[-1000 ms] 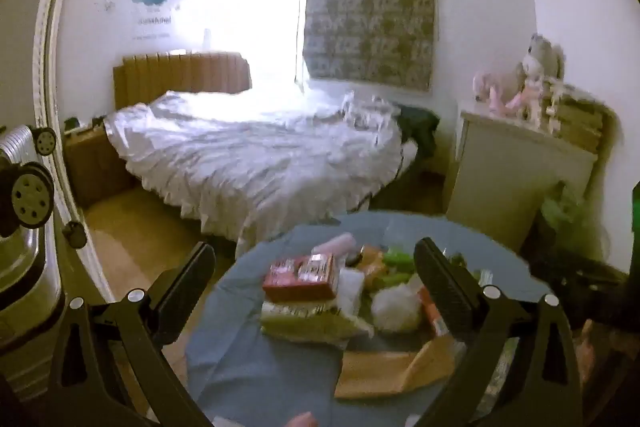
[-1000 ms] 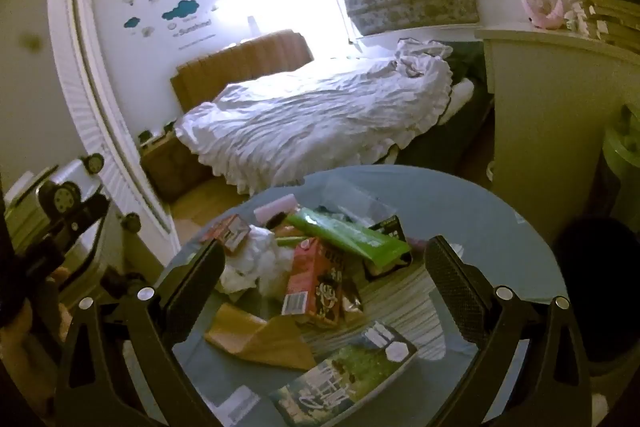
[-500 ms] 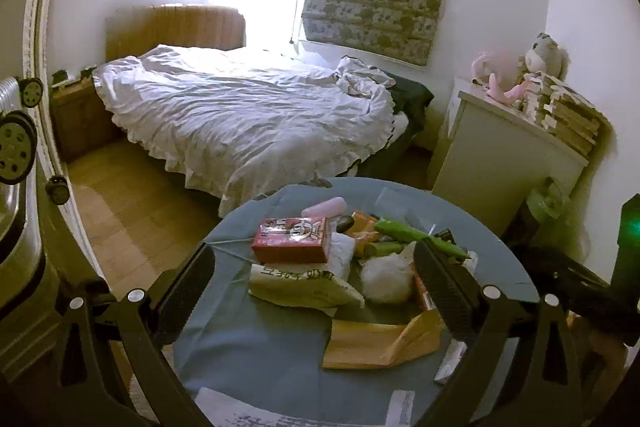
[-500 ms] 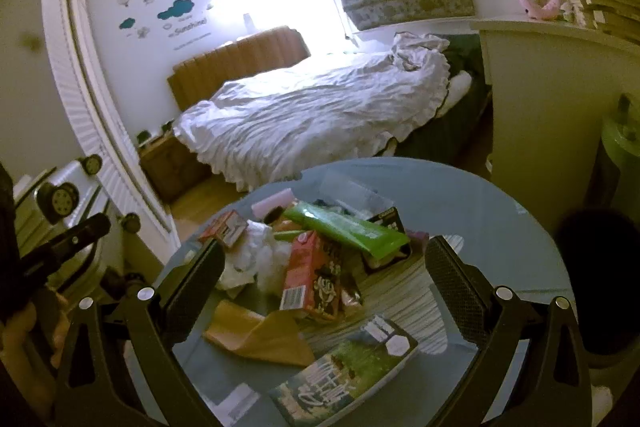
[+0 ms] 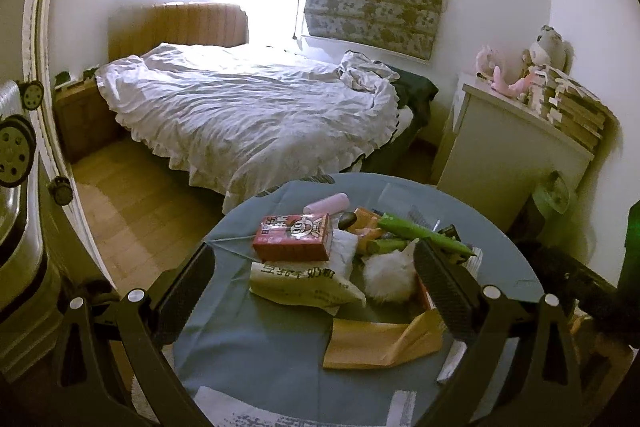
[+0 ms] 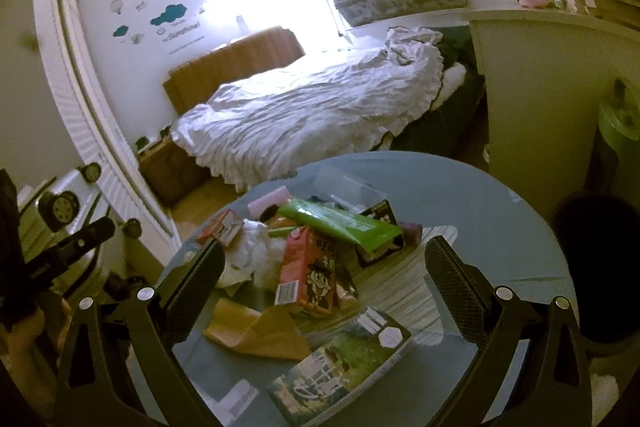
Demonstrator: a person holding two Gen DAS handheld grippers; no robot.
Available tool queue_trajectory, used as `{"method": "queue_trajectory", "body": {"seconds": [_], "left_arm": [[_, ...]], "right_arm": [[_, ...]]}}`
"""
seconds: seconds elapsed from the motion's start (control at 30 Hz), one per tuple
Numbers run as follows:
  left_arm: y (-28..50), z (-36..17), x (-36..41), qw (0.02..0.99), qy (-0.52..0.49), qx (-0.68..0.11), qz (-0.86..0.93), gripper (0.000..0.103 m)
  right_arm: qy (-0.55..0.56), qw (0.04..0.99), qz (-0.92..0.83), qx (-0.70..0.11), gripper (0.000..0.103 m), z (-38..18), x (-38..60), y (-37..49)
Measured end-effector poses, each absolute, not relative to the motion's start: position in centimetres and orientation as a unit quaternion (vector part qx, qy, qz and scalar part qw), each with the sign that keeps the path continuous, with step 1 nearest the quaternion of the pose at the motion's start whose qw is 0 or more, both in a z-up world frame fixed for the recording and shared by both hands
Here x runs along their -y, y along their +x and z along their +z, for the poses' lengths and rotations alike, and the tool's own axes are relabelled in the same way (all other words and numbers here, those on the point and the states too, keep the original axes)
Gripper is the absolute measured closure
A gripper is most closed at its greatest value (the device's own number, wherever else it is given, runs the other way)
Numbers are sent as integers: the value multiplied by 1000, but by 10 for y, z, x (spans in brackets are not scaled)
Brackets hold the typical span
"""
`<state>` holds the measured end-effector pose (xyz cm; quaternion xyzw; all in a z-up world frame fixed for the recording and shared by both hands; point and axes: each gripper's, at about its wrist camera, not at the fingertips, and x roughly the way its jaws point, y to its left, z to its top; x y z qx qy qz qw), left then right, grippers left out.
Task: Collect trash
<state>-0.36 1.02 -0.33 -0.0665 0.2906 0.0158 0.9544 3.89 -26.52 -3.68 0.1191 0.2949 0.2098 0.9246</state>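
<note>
Both grippers hung above a round worktop covered in grey-blue, the left gripper and the right gripper each with its jaws spread wide and nothing between them. The trash lay heaped near the middle of the worktop: a red carton resting on a pale printed bag, a white crumpled wad just beside them, a green wrapper across the far side, a second red carton leaning in the heap, and a yellow envelope flat at the near edge. A white unmade bed stood well beyond the worktop.
</note>
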Motion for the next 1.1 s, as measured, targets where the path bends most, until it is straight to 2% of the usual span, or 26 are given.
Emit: {"method": "queue_trajectory", "body": {"seconds": [1.1], "left_arm": [[-4,0,-7,955,-56,-291,15,5]], "right_arm": [[131,916,212,-315,4,-38,270,36]]}}
